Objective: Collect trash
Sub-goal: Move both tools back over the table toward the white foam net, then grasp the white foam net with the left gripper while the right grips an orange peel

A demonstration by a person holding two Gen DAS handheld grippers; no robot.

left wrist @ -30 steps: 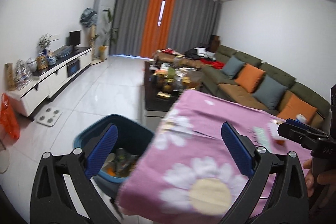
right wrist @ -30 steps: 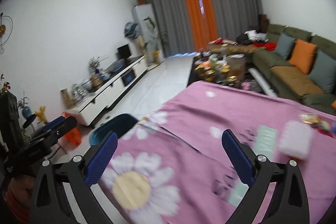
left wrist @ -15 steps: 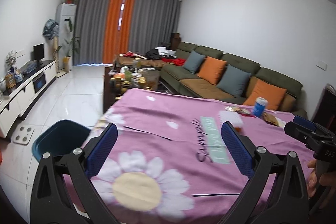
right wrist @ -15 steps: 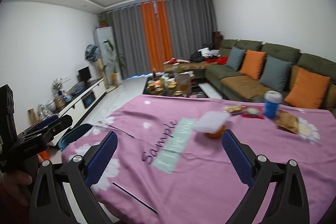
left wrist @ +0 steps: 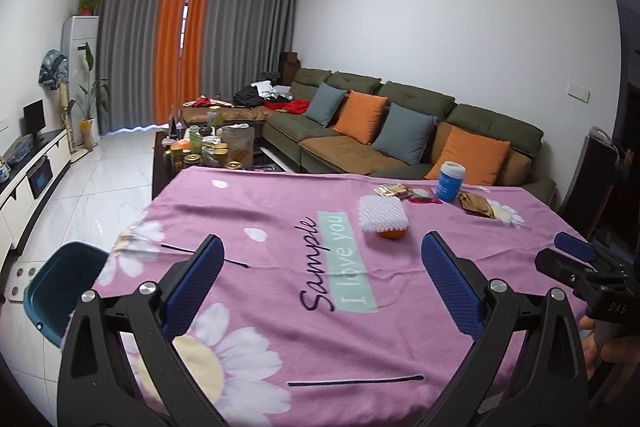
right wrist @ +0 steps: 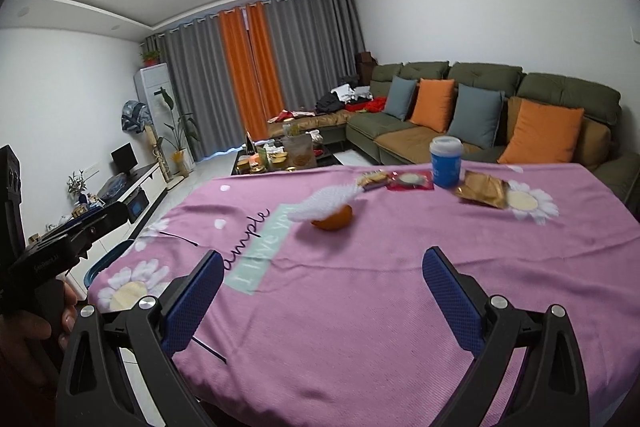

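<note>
Above the pink-clothed worktop [left wrist: 280,219], both claws, left claw [left wrist: 322,281] and right claw [right wrist: 323,297], hang spread and empty (2 wrappers [right wrist: 482,191] lie beside the blue cup [right wrist: 445,163]).

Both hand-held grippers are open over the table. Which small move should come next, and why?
Probably advance the right hand-held gripper toward the white foam net on the orange: it is the nearest trash, and both grippers are empty.
</note>
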